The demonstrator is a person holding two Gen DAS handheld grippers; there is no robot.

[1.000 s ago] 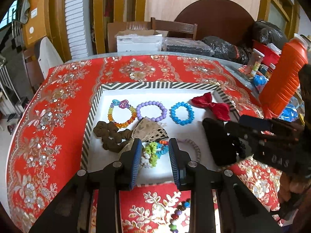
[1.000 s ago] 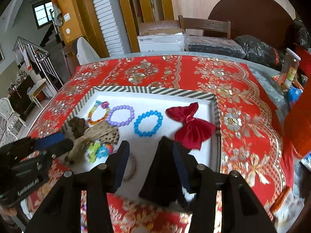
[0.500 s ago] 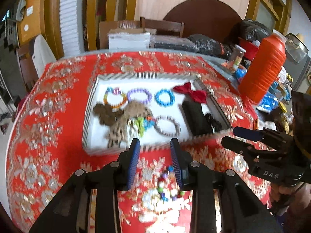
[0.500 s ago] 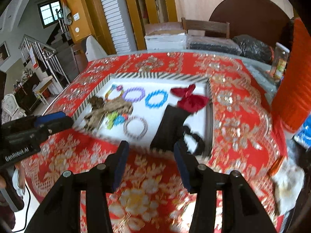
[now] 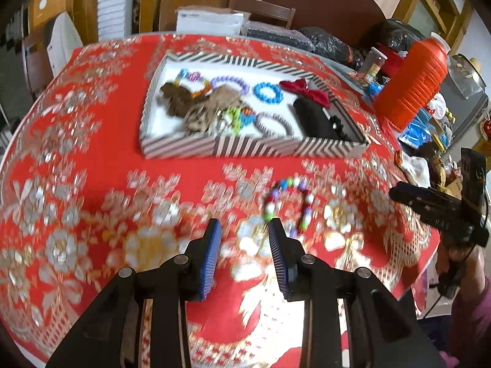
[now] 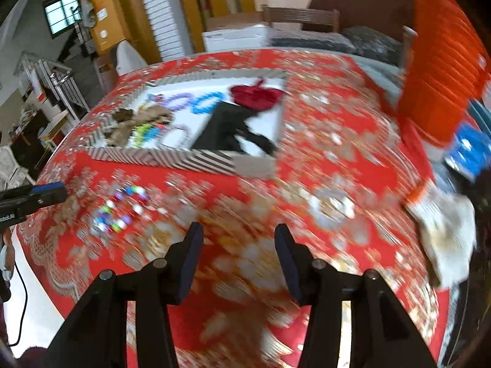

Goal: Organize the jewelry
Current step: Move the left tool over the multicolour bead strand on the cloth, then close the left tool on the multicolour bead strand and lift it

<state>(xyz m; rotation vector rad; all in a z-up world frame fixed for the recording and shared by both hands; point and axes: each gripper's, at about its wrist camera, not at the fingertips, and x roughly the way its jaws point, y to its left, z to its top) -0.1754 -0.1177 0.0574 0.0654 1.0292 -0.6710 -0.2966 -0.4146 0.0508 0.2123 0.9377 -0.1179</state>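
My left gripper (image 5: 242,230) and right gripper (image 6: 237,236) hover with jaws released, empty, over a red floral-clothed tabletop (image 5: 92,184). A striped jewelry tray (image 5: 251,147) sits beyond a loose multicoloured bead bracelet (image 5: 288,205).

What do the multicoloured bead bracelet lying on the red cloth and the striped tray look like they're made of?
Multicoloured bead bracelet: probably plastic or acrylic beads, glossy, judging by the bright saturated colours and small highlights; motion blur leaves it open. Black-and-white striped tray: looks like printed cardboard, matte, with thin straight walls and sharp folded corners.

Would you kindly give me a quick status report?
Left gripper and right gripper both open, empty. Multicolour bead bracelet on the cloth, outside the striped tray. Nothing blocking it.
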